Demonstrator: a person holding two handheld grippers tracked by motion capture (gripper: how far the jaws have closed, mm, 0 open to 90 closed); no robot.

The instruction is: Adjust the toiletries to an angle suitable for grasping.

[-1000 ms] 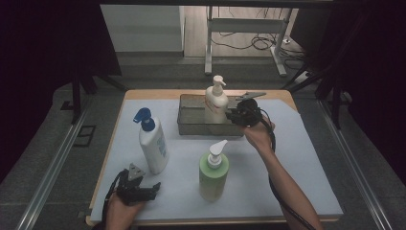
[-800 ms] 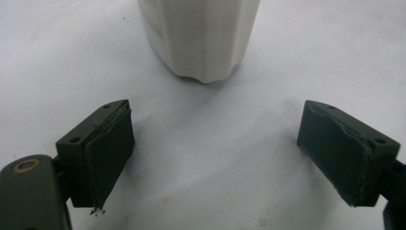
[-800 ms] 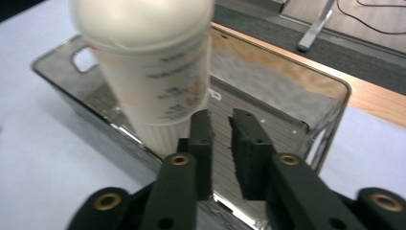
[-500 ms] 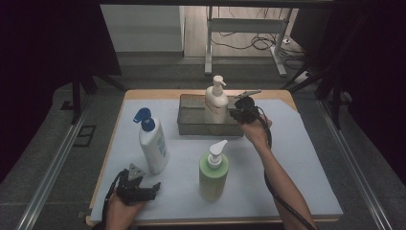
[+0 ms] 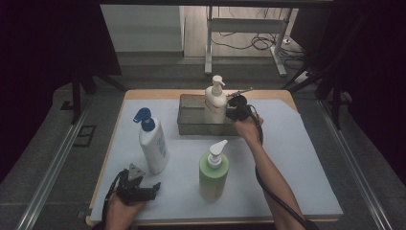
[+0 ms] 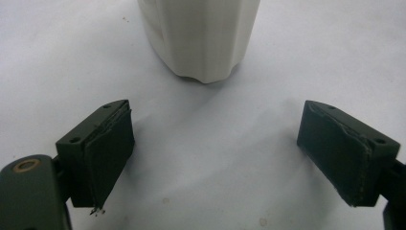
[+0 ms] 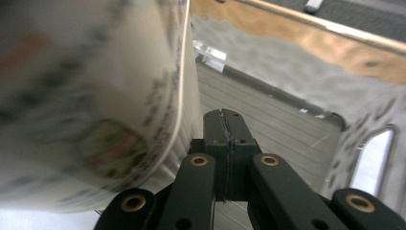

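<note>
A cream pump bottle [image 5: 215, 103] stands upright in a metal tray [image 5: 191, 125] at the back of the table. My right gripper [image 5: 233, 109] is just to its right, over the tray. In the right gripper view its jaws [image 7: 225, 120] are shut together with nothing between them, and the bottle's blurred label [image 7: 95, 96] lies close on the left. My left gripper [image 5: 152, 188] rests near the front left edge. It is open [image 6: 215, 158] and empty, facing the base of a white bottle [image 6: 201, 38].
The white bottle with a blue pump [image 5: 152, 146] stands at the left. A green pump bottle [image 5: 213, 171] stands at the front middle. A pale sheet [image 5: 297, 158] covers the wooden table. The tray's ribbed floor [image 7: 277, 134] lies under the right jaws.
The right hand has moved a little left and down, closer to the cream bottle. The left hand has stayed in place.
</note>
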